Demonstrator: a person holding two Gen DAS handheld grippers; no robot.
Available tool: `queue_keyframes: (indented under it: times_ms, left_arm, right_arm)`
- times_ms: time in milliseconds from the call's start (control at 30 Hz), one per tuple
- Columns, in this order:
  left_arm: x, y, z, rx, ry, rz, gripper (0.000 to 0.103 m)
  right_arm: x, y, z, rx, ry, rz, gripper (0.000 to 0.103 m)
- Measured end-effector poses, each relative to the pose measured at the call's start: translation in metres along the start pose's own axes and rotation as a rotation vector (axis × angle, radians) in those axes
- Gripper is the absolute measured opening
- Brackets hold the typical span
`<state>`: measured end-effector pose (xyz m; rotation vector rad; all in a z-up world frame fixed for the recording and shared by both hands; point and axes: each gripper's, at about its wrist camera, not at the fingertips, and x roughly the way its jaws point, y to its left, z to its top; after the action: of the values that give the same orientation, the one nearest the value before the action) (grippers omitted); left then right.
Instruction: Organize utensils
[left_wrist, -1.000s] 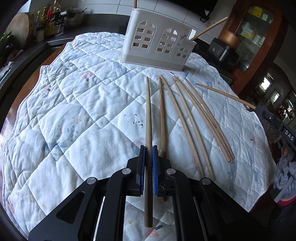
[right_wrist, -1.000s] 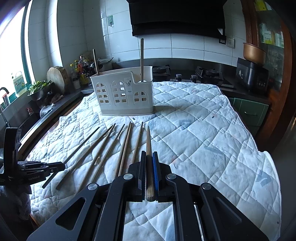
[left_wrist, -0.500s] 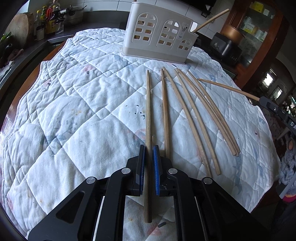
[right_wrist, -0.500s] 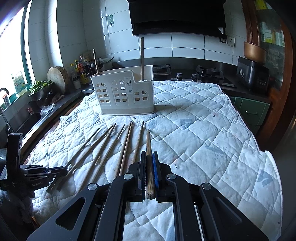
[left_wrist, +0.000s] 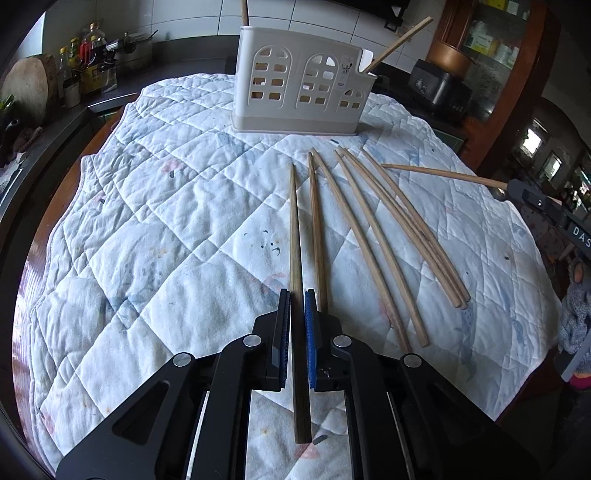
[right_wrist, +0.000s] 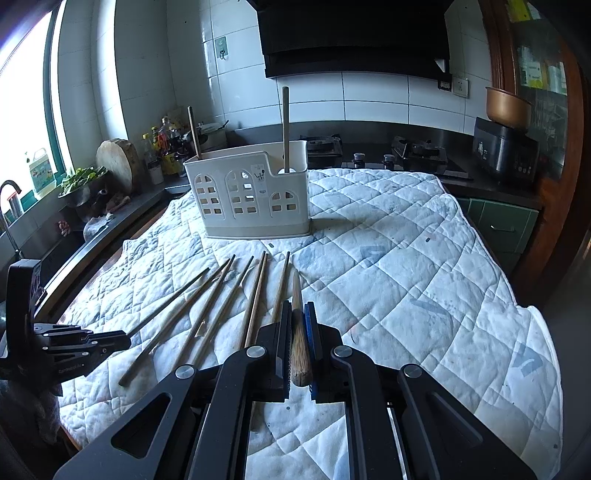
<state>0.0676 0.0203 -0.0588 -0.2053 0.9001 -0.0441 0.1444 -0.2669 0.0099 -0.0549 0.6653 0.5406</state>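
- Two views, each with a chopstick in its jaws. In the left wrist view, the left gripper (left_wrist: 295, 306) has its jaws drawn in close on a darker chopstick (left_wrist: 295, 236); this runs forward between the blue pads, its butt end sticking out behind them.
- Just to its right, five more loose chopsticks (left_wrist: 373, 236) lie fanned on the quilted cloth (left_wrist: 147, 236) covering the surface, tips toward the white utensil holder (left_wrist: 299, 88) at the far end, well apart from the jaws. Two chopsticks already stand in the holder.
- At the right edge, the right gripper holds a pale chopstick (left_wrist: 443, 173) aimed over the cloth.
- In the right wrist view, the right gripper (right_wrist: 298, 317) has its jaws nearly shut on a chopstick (right_wrist: 297, 317), gripped near its thick end with the tip pointing toward the utensil holder (right_wrist: 247, 195). The left gripper (right_wrist: 92, 341) sits low at the left, by the fan of chopsticks.
- Risk, as I judge it: both grips sit near the butt, so a long stick could pivot or slip in the pads and miss a narrow compartment. The left stick may also drag its neighbour, and a tip could catch the holder's rim and tip it.
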Motion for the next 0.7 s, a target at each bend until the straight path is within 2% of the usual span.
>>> queue_keyframes:
  times_ms: [467,700]
  left_arm:
    - [-0.033,-0.003,0.029,0.005,-0.169,-0.042,0.005]
    - [-0.023,-0.003,0.019,0.025,-0.114,-0.032,0.008]
  right_arm:
    - [-0.006,0.007,0.015,0.002,-0.043,0.022,0.007]
    - [-0.008,0.011,0.018,-0.006,-0.051,0.030,0.007]
